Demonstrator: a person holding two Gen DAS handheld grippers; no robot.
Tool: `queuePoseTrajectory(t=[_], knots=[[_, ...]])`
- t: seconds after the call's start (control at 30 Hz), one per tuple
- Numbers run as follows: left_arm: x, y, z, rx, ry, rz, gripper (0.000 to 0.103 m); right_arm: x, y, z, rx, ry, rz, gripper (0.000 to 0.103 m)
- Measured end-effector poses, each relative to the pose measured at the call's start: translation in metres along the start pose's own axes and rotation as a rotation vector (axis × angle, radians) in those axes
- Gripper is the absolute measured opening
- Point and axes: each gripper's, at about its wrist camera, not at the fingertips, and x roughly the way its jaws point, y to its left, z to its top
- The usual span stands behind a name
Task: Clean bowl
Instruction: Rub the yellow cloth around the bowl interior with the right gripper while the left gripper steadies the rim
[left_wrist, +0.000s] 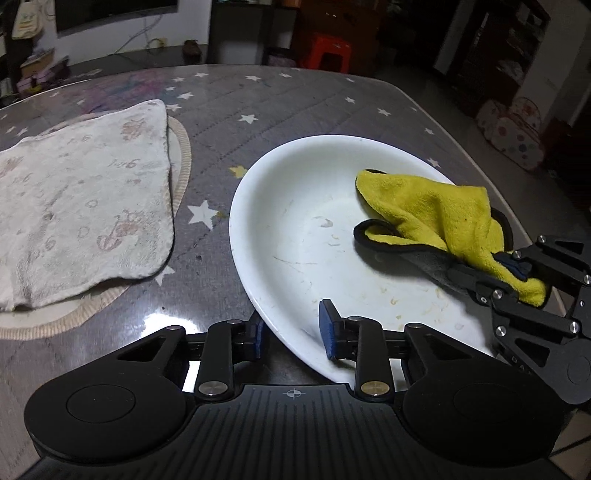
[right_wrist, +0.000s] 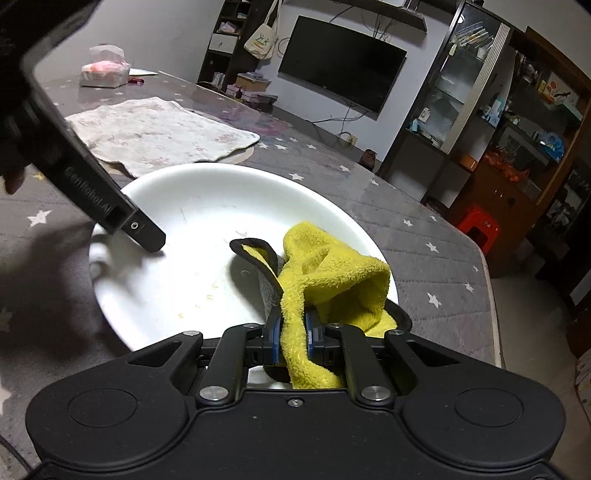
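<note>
- A white bowl (left_wrist: 295, 236) sits tilted on the grey, star-patterned table (left_wrist: 280, 107), with food smears inside.
- The left claw (left_wrist: 291, 334) straddles the bowl's near rim, pads narrow about it.
- The right claw (right_wrist: 294, 341) pinches a yellow cloth (right_wrist: 332, 280) lying in the bowl.
- A pale towel (left_wrist: 81, 206) lies left of the bowl.

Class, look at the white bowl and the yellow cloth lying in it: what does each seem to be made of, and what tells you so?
Bowl: probably glazed ceramic or melamine; smooth, glossy white, showing scratches and dried smears.
Yellow cloth: likely microfibre or terry; fuzzy pile, soft folds, a dark stitched edge and a grey reverse side.
</note>
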Motion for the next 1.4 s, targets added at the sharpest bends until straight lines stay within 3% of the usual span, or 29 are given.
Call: queuePoseTrajectory(t=[0.4, 0.9, 1.03, 1.17, 1.4], knots=[[0.006, 0.004, 0.006, 0.046, 0.02, -0.012, 0.031, 0.029, -0.01, 0.006, 0.001, -0.002, -0.049, 0.012], [0.025, 0.015, 0.038, 0.073, 0.054, 0.013, 0.032, 0.054, -0.019, 0.017, 0.007, -0.007, -0.052, 0.012], [0.029, 0.018, 0.044, 0.047, 0.058, 0.022, 0.032, 0.06, -0.021, 0.019, 0.022, -0.008, -0.052, 0.012], [0.026, 0.015, 0.039, 0.024, 0.048, 0.066, 0.046, 0.061, -0.023, 0.019, 0.044, -0.01, -0.047, 0.012], [0.015, 0.012, 0.027, -0.107, 0.056, 0.1, 0.05, 0.058, -0.022, 0.019, 0.054, -0.011, -0.051, 0.012]])
